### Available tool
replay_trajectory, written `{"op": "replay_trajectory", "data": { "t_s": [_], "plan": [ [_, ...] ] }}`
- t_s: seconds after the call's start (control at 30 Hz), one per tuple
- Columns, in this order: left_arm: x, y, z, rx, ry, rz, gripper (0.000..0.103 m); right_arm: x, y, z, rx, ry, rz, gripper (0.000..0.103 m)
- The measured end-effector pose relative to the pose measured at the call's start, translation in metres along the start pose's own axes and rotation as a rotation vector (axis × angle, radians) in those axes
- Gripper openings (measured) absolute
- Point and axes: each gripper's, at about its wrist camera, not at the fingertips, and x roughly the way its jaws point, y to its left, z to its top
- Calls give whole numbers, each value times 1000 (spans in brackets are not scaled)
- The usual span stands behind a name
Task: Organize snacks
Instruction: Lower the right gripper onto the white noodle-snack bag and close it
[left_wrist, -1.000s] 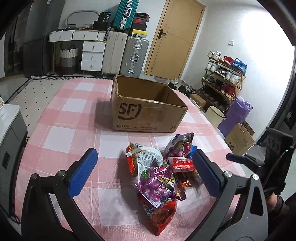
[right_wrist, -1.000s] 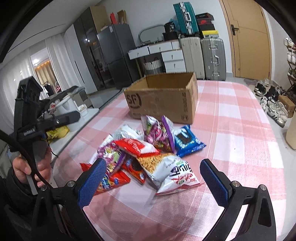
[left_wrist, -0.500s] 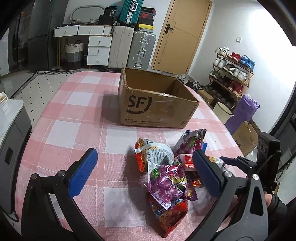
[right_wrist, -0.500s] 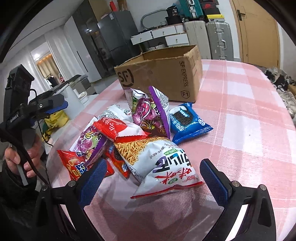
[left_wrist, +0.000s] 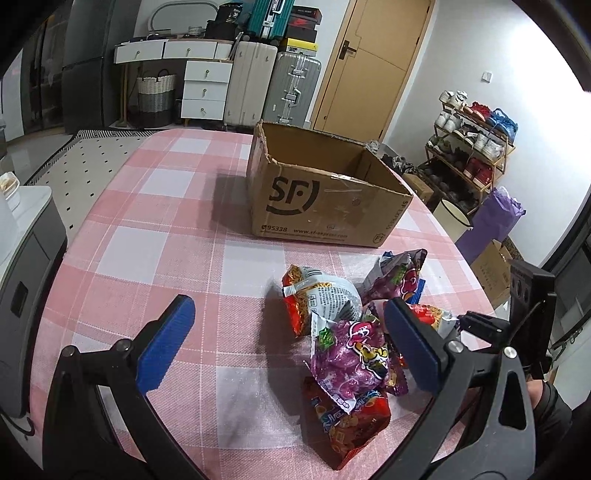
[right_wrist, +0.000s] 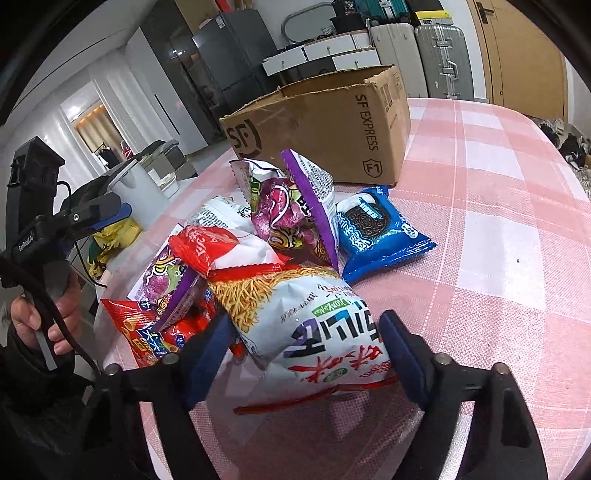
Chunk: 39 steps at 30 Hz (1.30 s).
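The right gripper (right_wrist: 304, 354), wide apart a second ago, has just been closing its jaws, and its blue pads now press both sides of the white-and-red noodle-snack bag (right_wrist: 314, 317) at the near edge of the pile. That looks like the first pick secured. The left gripper (left_wrist: 288, 334) stands wide and empty beside the crinkled purple candy bag (left_wrist: 351, 354). Beyond the pile on the pink checked tablecloth (left_wrist: 166, 236), the open brown cardboard box (left_wrist: 325, 195) waits, apparently empty.
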Motion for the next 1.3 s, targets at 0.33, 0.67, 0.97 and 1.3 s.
{"op": "replay_trajectory", "data": {
  "t_s": [0.33,0.67,0.97,1.3],
  "plan": [
    [-12,12,-1,-23,-20,-8,102,-13,9,-13,3,-37,-60,54],
    [-19,12,-3,-32,-23,-21,102,-28,16,-16,7,-63,-62,54],
    [-22,10,-5,-32,-18,-29,102,-53,26,-12,-5,-112,-77,54],
    [-32,7,-13,-18,-13,-35,102,-78,33,-13,7,-165,-78,54]
  ]
}}
